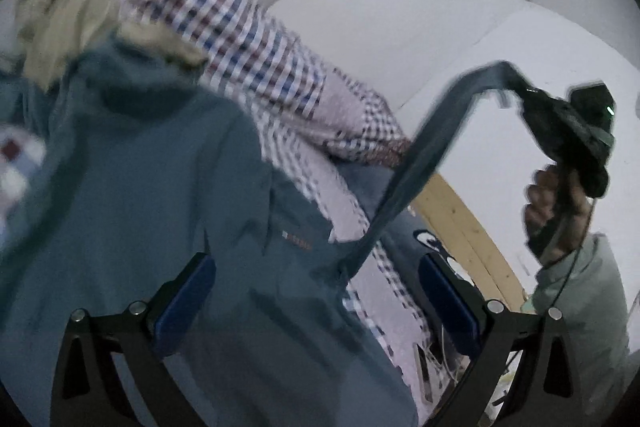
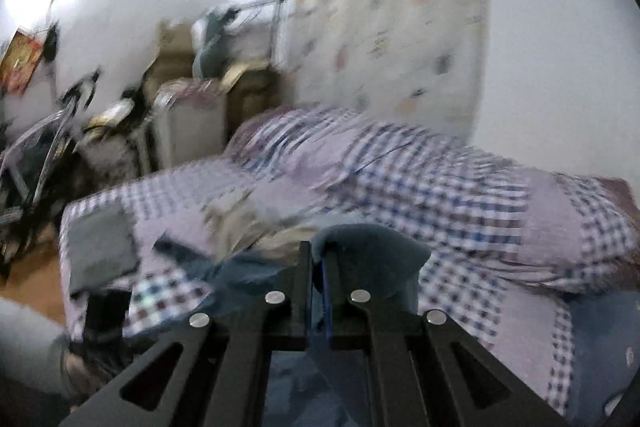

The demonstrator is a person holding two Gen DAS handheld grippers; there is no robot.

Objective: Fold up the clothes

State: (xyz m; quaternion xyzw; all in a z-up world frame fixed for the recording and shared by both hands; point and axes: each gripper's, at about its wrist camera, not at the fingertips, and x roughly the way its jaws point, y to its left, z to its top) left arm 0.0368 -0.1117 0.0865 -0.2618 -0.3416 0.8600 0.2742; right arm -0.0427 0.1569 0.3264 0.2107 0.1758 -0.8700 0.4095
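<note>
- While the left gripper [image 1: 316, 301] hovers over the bed, its jaws stand spread wide, the blue pads apart and pinching nothing.
- Below it lies a teal sweatshirt [image 1: 152, 187], spread over the checked bedsheet [image 1: 240, 27], with a small logo on its chest.
- Beside the sweatshirt's upper edge sits a beige garment [image 1: 68, 15], crumpled on the bed.
- From the sweatshirt, one sleeve [image 1: 424, 155] rises taut and slanted toward the right gripper [image 1: 560, 131], seen raised high at the right of the left wrist view.
- Under that gripper, the person's right hand [image 1: 556, 203] wraps its handle, forearm upright in a pale grey cuff [image 1: 580, 291].
- Seen from the right wrist view, the right gripper's [image 2: 318, 267] jaws are pressed together on a fold of teal cloth, which bulges past the fingertips.
- Behind the bed, a patterned mattress [image 2: 392, 11] leans upright against the white wall [image 2: 140, 7].
</note>
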